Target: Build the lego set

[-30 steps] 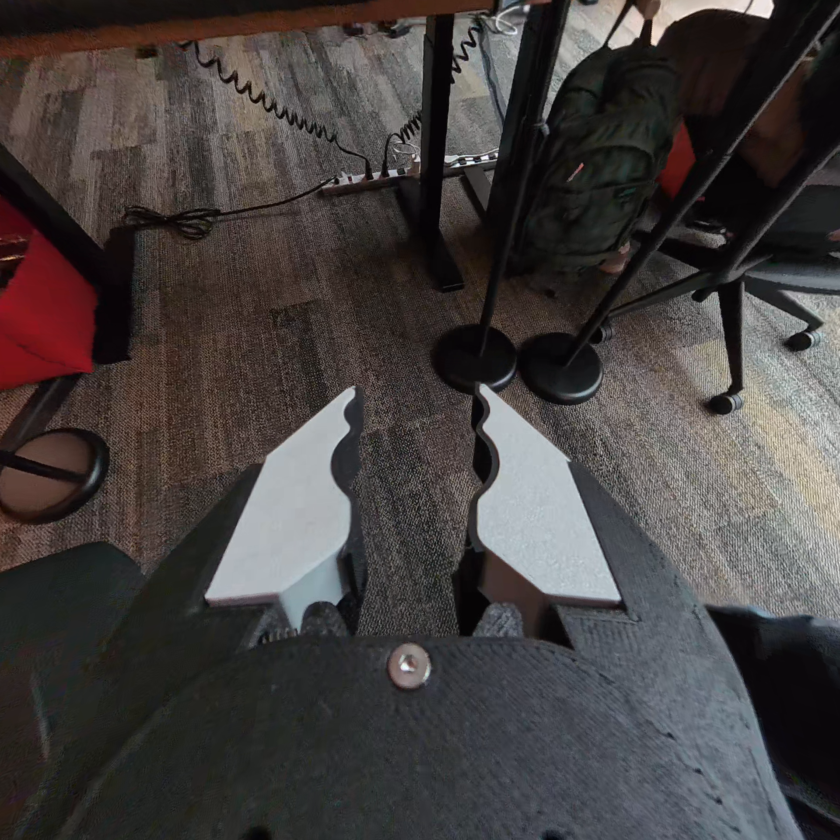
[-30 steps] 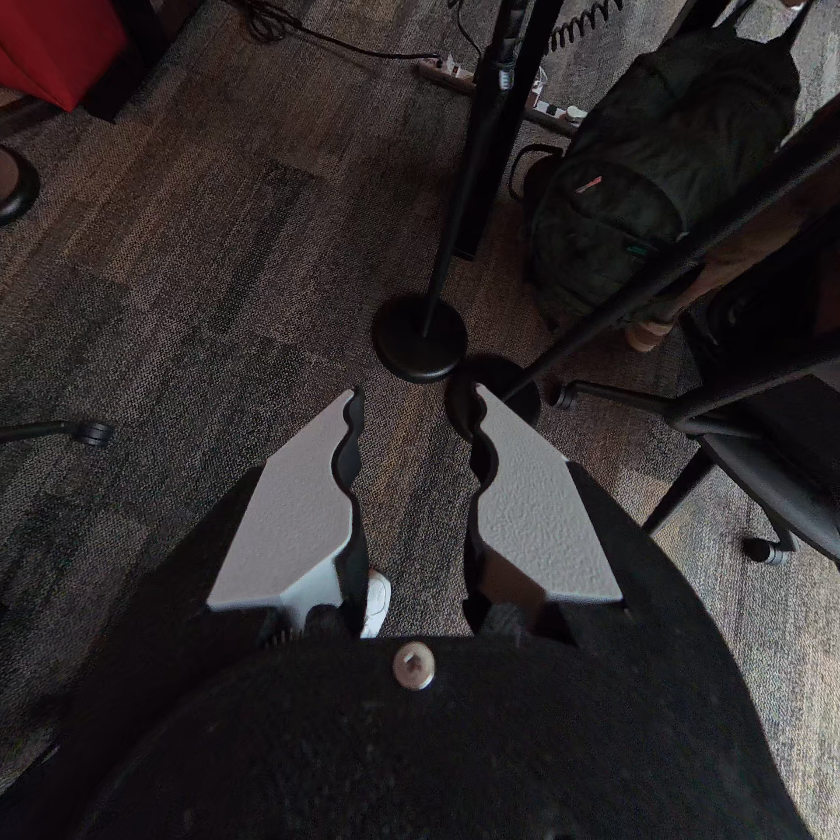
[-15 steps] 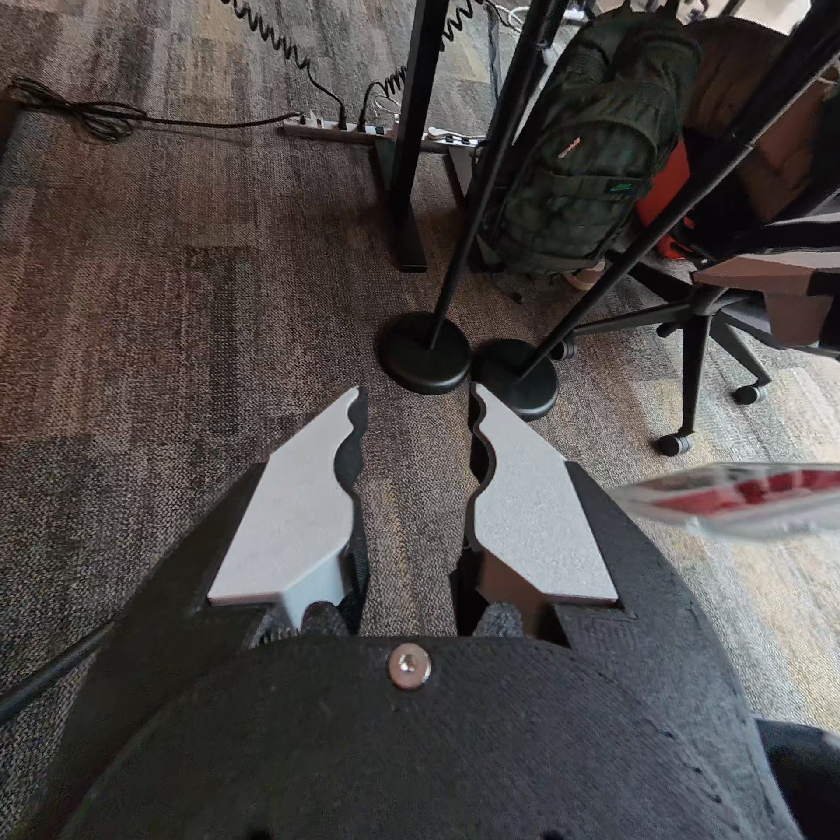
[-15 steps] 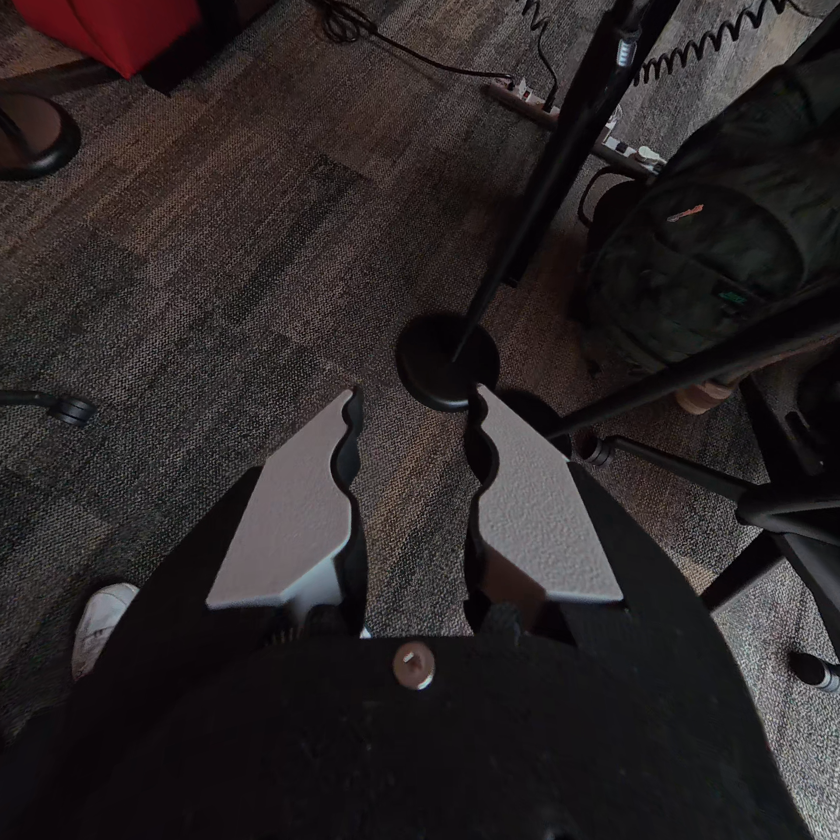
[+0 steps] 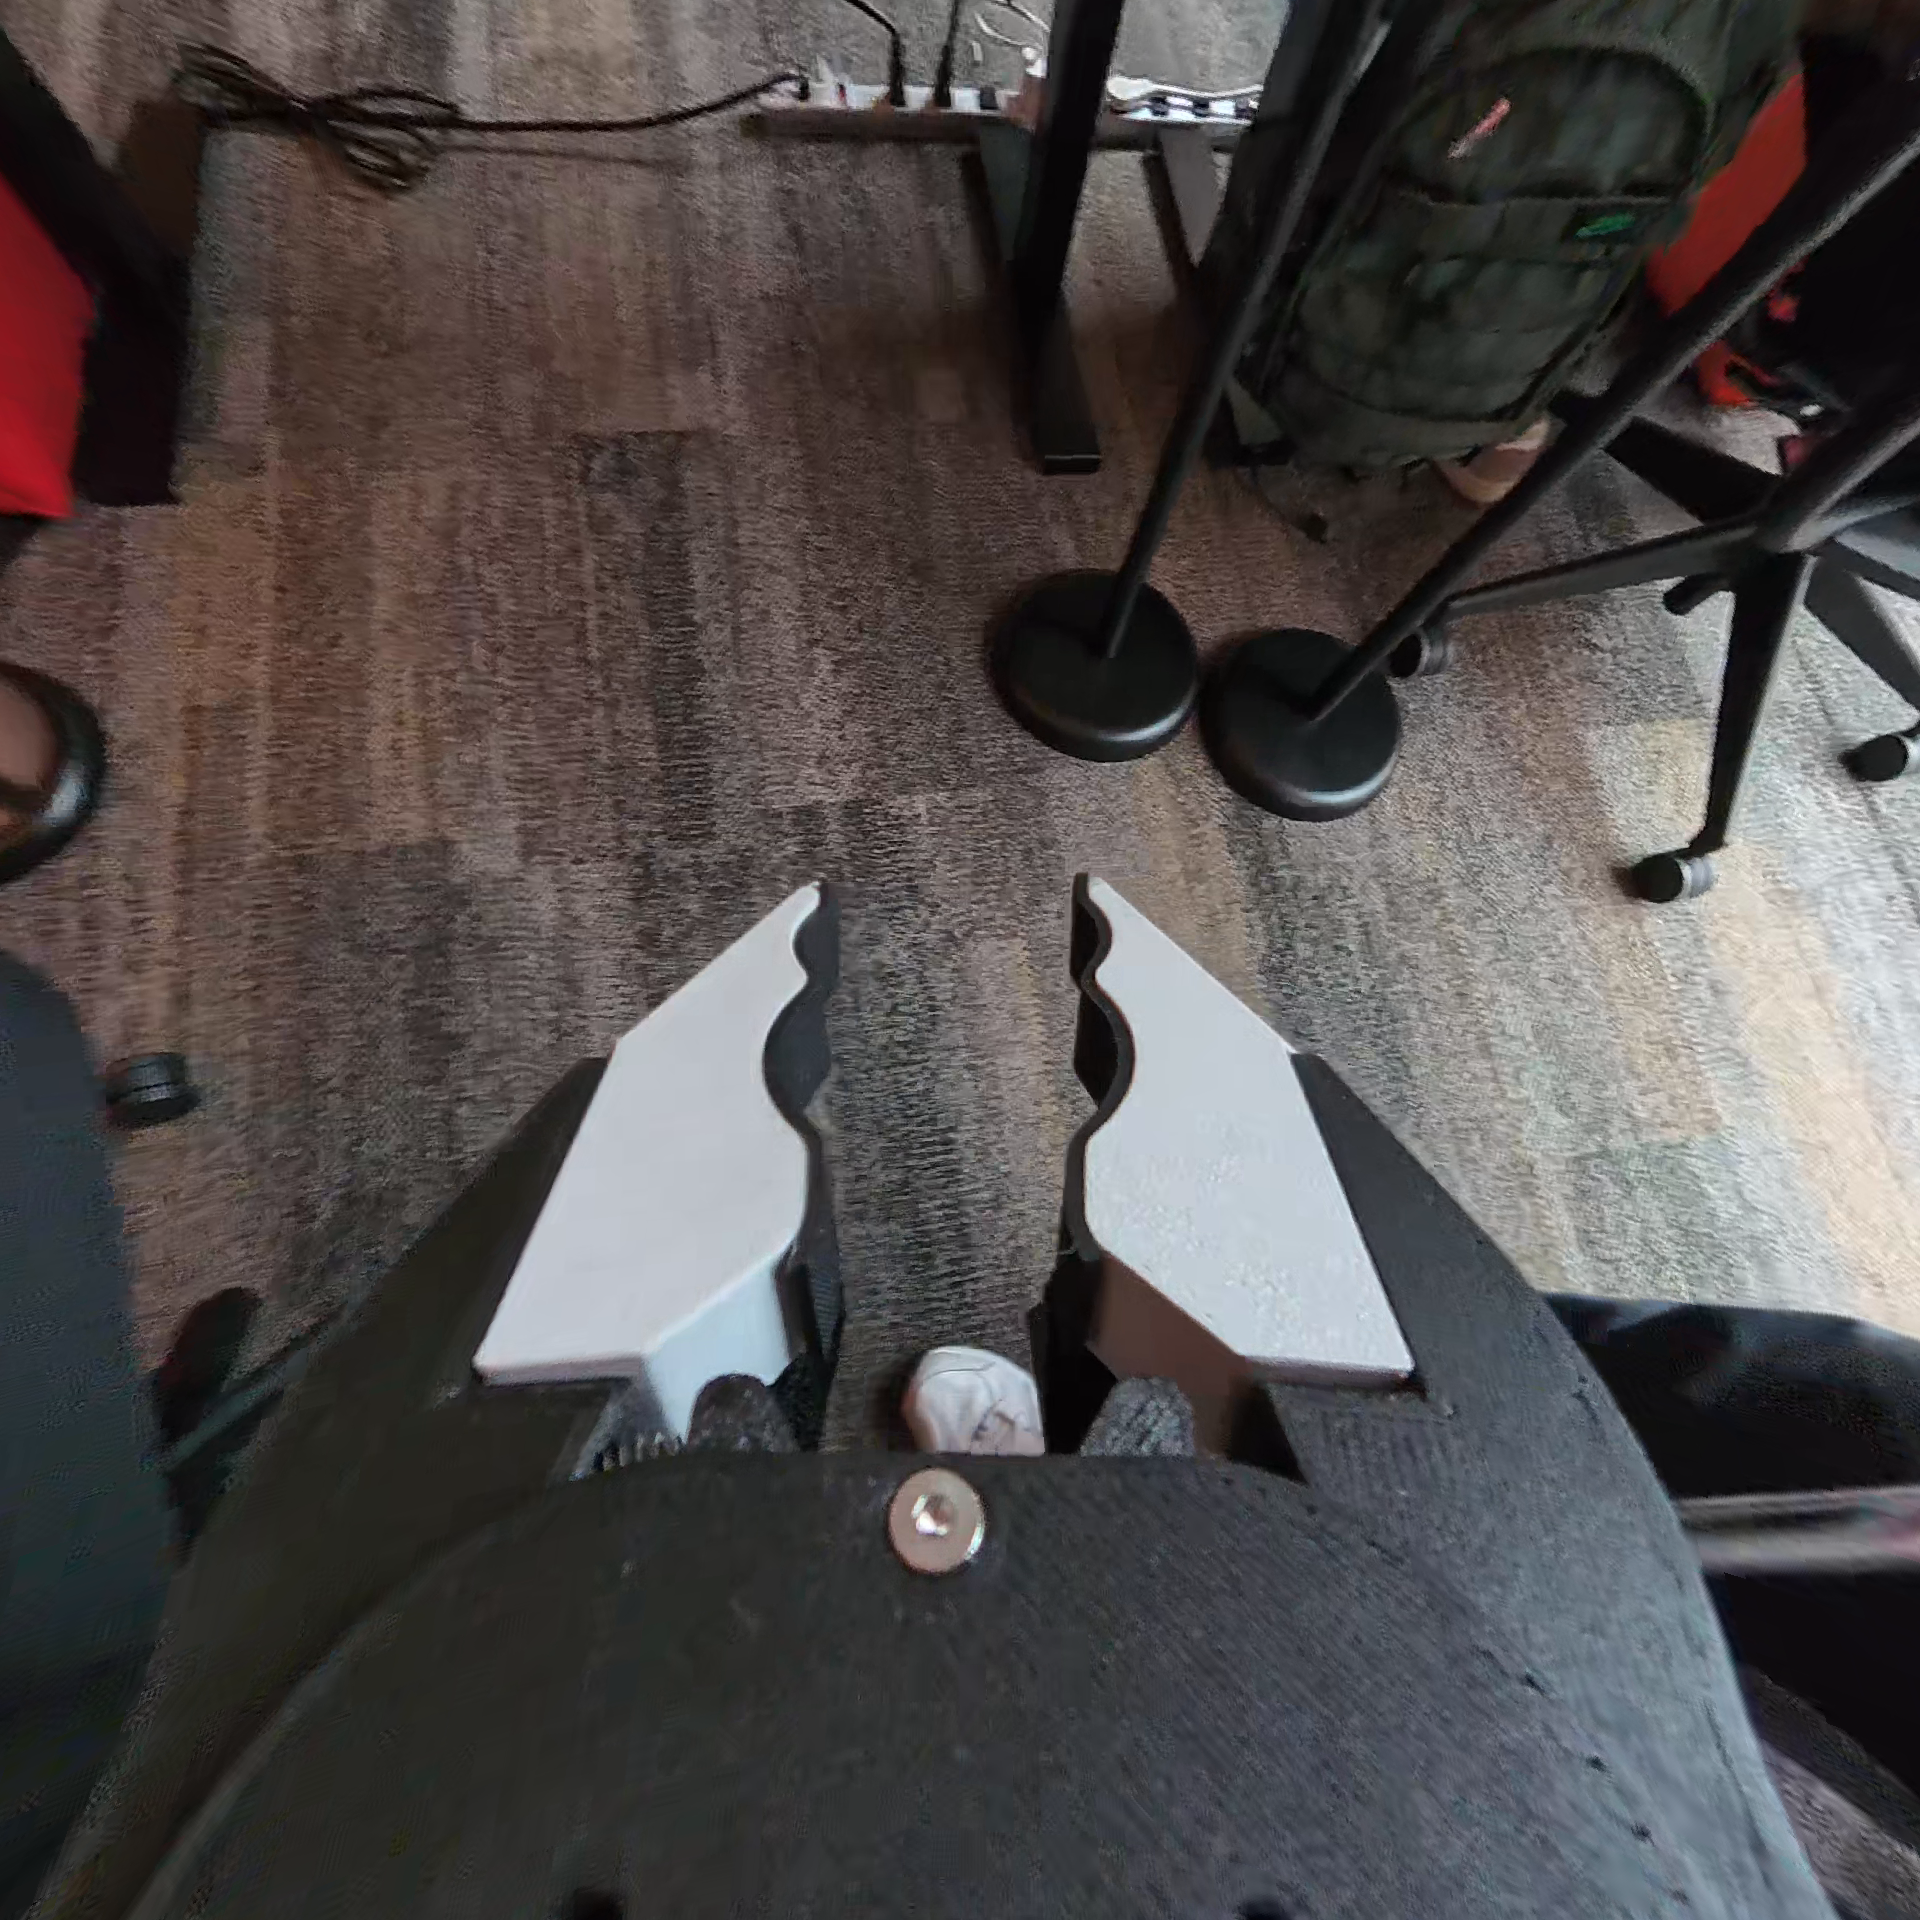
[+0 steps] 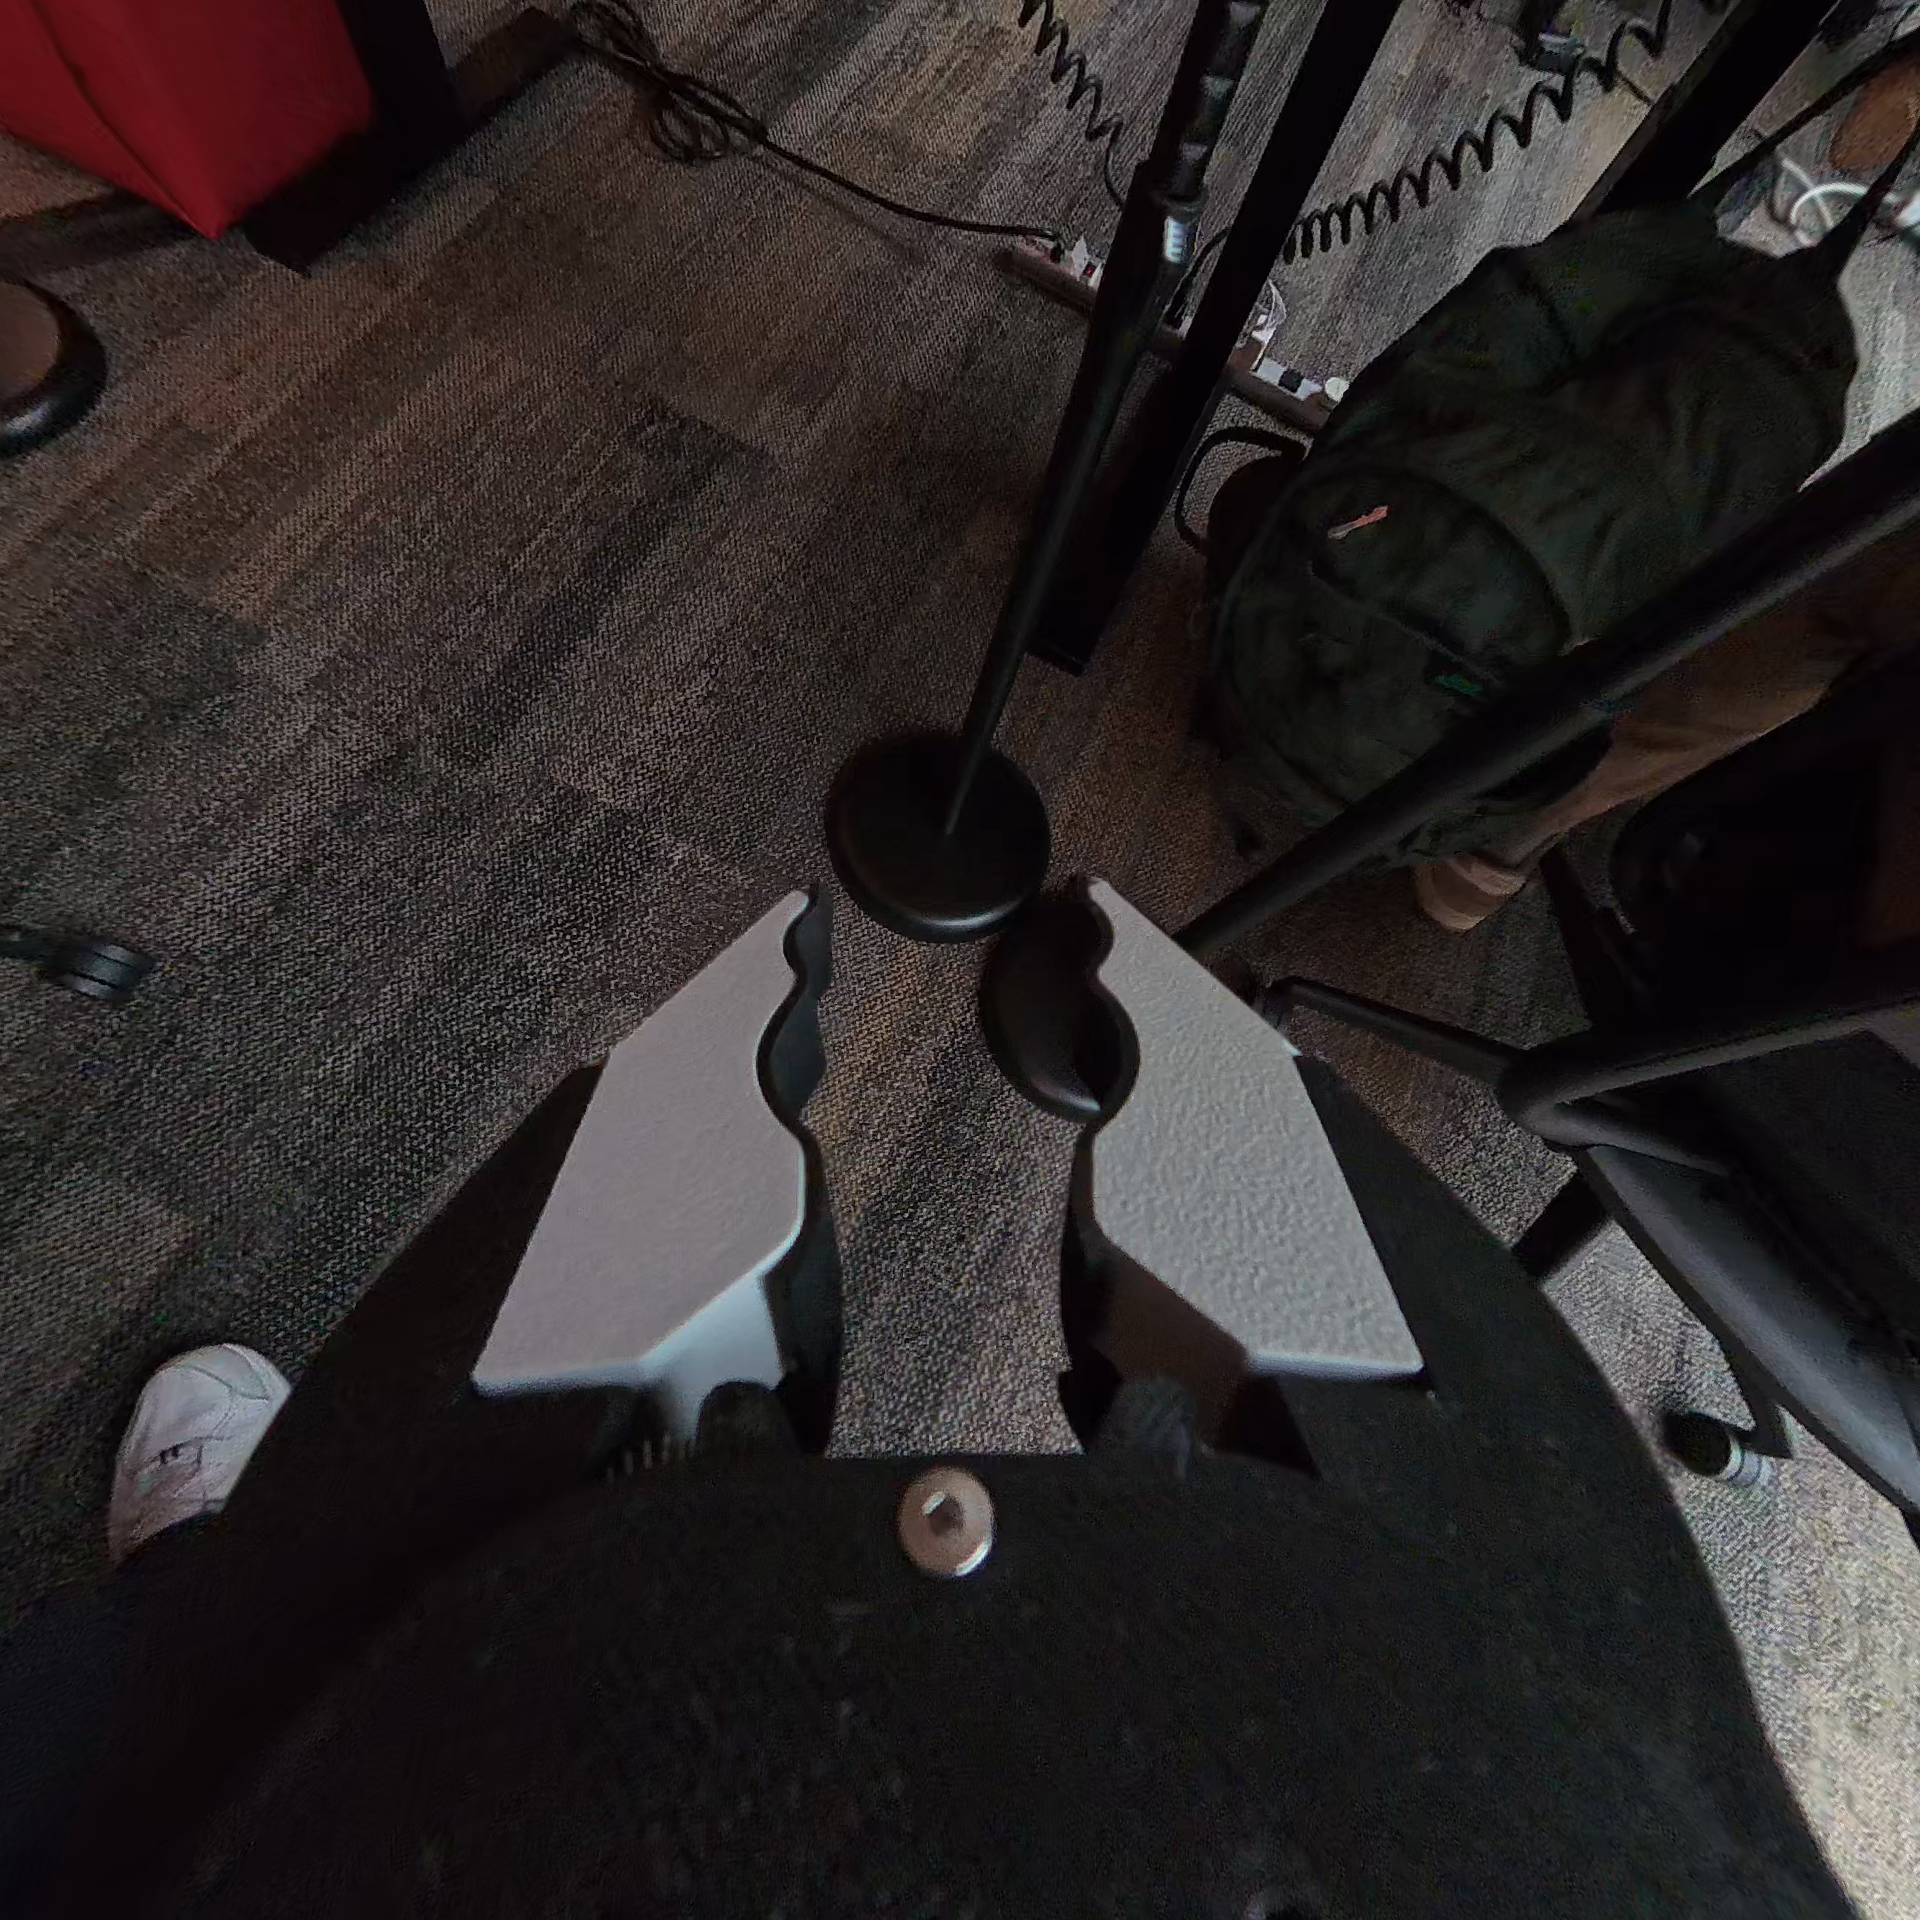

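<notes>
In the left wrist view we saw the left gripper (image 5: 948, 904) pointed down at the grey carpet (image 5: 623, 582), its jaws spread with only floor between them and nothing held. A white shoe (image 5: 971, 1397) showed through the gap at the base of the fingers. Ahead and to the right stood two round black stand bases (image 5: 1096, 670) side by side, almost touching, and beyond them a dark green backpack (image 5: 1455, 260) leaned by a black desk leg (image 5: 1049, 260). A power strip (image 5: 914, 99) with a black cable lay along the top edge, a wheeled chair base (image 5: 1756, 665) stood at the right, and something red (image 5: 31, 343) sat at the left edge. We could not find any lego piece here, nor a tabletop.

In the right wrist view the right gripper (image 6: 951, 899) likewise hung over the carpet (image 6: 468, 644), jaws parted and empty. One stand base (image 6: 935, 842) lay just past the fingertips; the backpack (image 6: 1507, 520) sat to the right, the white shoe (image 6: 187, 1423) at lower left. The lego set was out of sight here too. The backpack carried a small green tag, too small for us to read
</notes>
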